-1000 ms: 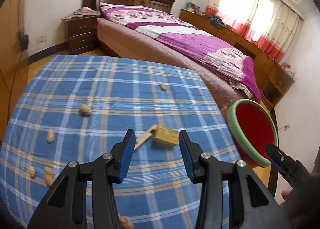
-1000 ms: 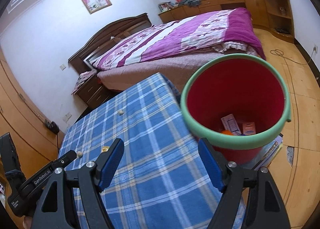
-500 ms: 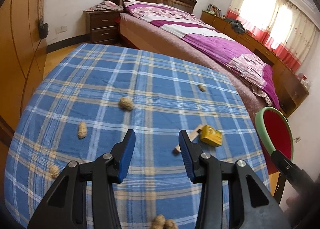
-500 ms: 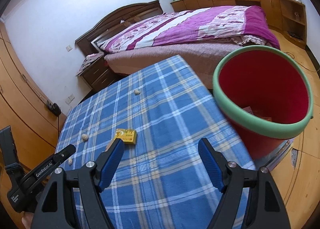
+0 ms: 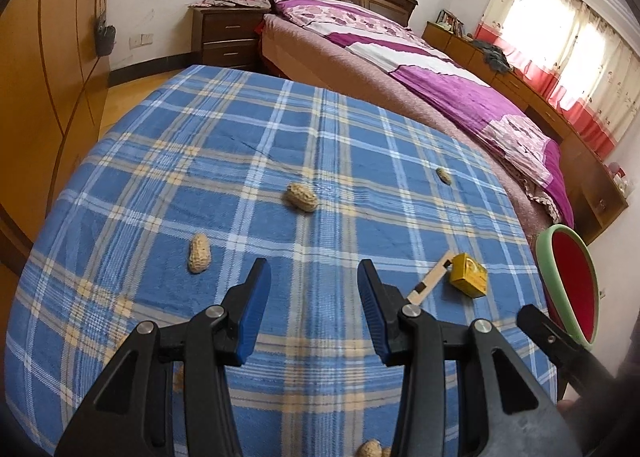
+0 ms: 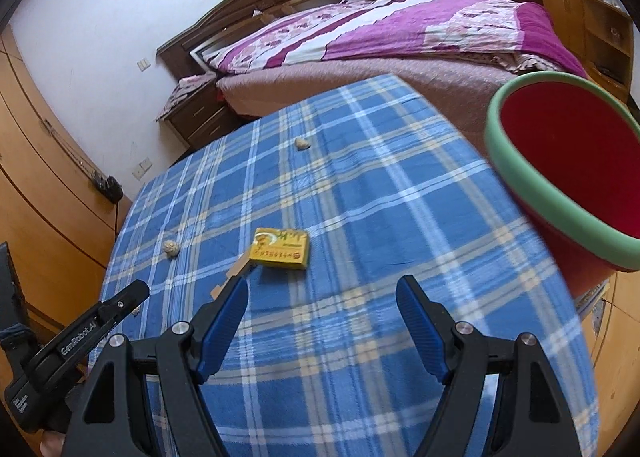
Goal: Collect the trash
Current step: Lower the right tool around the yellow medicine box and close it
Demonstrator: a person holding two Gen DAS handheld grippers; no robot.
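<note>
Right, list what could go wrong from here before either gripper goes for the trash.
1. The yellow box has a flat strip against its corner; the open right gripper may catch only one or push both along the cloth.
2. The peanuts are small and rounded, so the open left gripper could squirt one away.
3. The red bin stands beyond the table edge; a short drop probably lands on the floor.

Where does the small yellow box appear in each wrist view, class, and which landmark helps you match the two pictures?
Left wrist view: yellow box lies lower right on the plaid cloth, right of the open jaws.
Right wrist view: yellow box lies centre-left, above the left finger.
Shared landmark: the red bucket with its green rim.
</note>
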